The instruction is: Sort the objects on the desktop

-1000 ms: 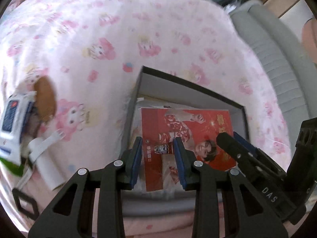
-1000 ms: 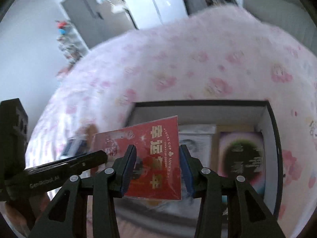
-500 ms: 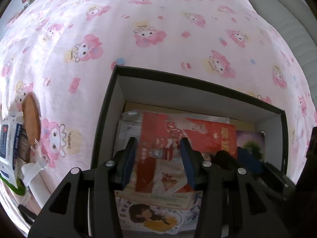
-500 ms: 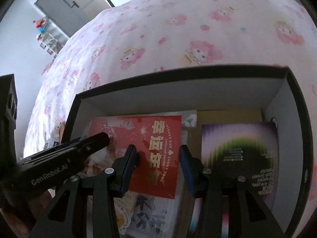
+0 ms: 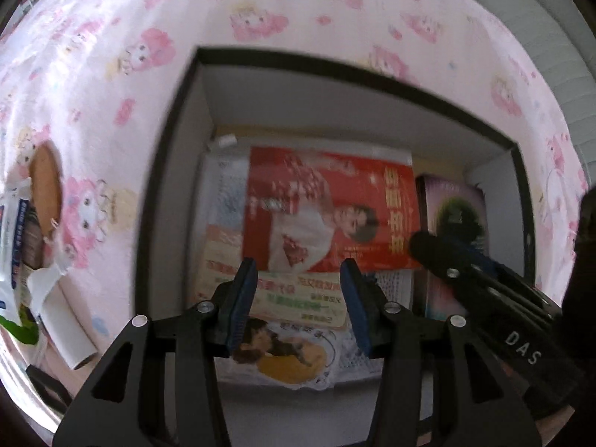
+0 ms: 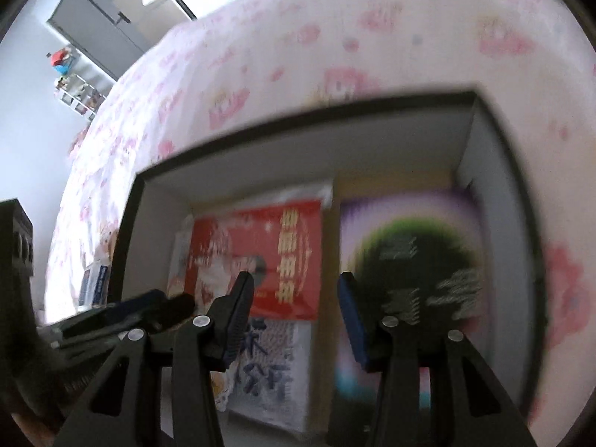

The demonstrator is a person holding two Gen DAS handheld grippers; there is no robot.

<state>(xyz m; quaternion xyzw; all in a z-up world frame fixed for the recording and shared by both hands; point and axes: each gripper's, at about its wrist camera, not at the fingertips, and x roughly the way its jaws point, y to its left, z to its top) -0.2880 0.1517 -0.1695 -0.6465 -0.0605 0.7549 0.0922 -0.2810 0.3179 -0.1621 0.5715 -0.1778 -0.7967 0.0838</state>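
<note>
Pink cartoon-print bed sheet (image 5: 298,18) fills both views, and on it I see the dark-rimmed box (image 5: 167,171) with pale inner walls, open at the top. Inside it the red card (image 5: 327,216) lies flat, picture side up: a figure in red and white and a column of gold characters down its right edge. It rests on top of a pile of printed sheets (image 5: 290,298), with a cartoon sticker sheet (image 5: 283,354) at the near end of the pile. Just beside the red card, on its right, lies a purple booklet (image 6: 409,260) with a dark green-ringed circle; whether they touch I cannot tell, both views are blurred. My left tongs (image 5: 298,298) are apart and hold nothing; the red card's near edge sits just beyond their tips, over the sheets. My right tongs (image 6: 294,316) are also apart and empty, hovering over the box, with the red card ahead on the left and the purple booklet ahead on the right. The right tongs' black body cuts into the left wrist view from the right, covering the lower corner of the booklet. Outside the box, on the sheet to the left, I see a brown round coaster (image 5: 44,190), a white-and-blue packet (image 5: 11,253) and a white paper roll (image 5: 70,331), clustered close together, well apart from the red card.
</note>
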